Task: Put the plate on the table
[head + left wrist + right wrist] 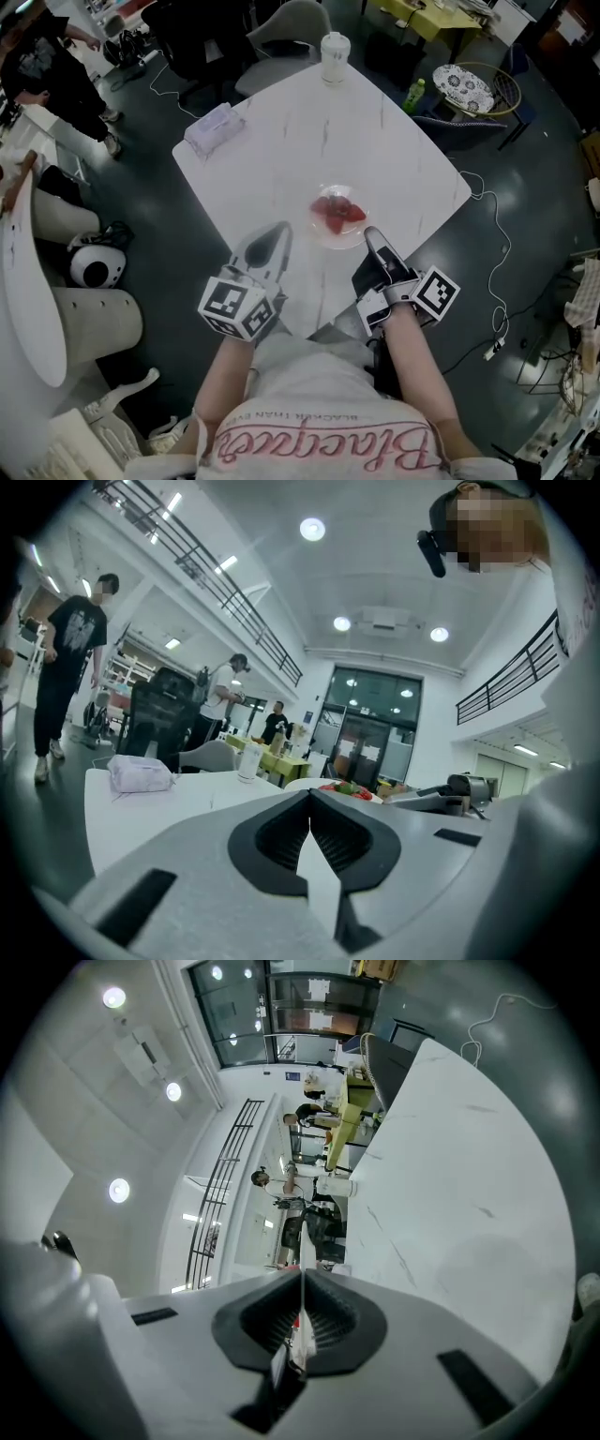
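A clear plate [323, 234] with red pieces of food on it sits on the white marble table [375, 141], near the front edge. My right gripper [369, 232] reaches its right rim and is shut on it. In the right gripper view the thin rim [302, 1241] runs between the closed jaws of the right gripper [302, 1283]. My left gripper [278, 230] lies low over the table just left of the plate, shut with nothing in it. The left gripper view has that gripper [309, 803] closed, and the plate's red food [349, 788] beyond it to the right.
A wrapped tissue pack [214, 128] lies near the table's left edge and a white lidded cup [335, 56] at its far corner. Beyond the table stand a grey chair [291, 28], a green bottle [413, 94] and a patterned stool [464, 87]. A person [56, 66] stands far left.
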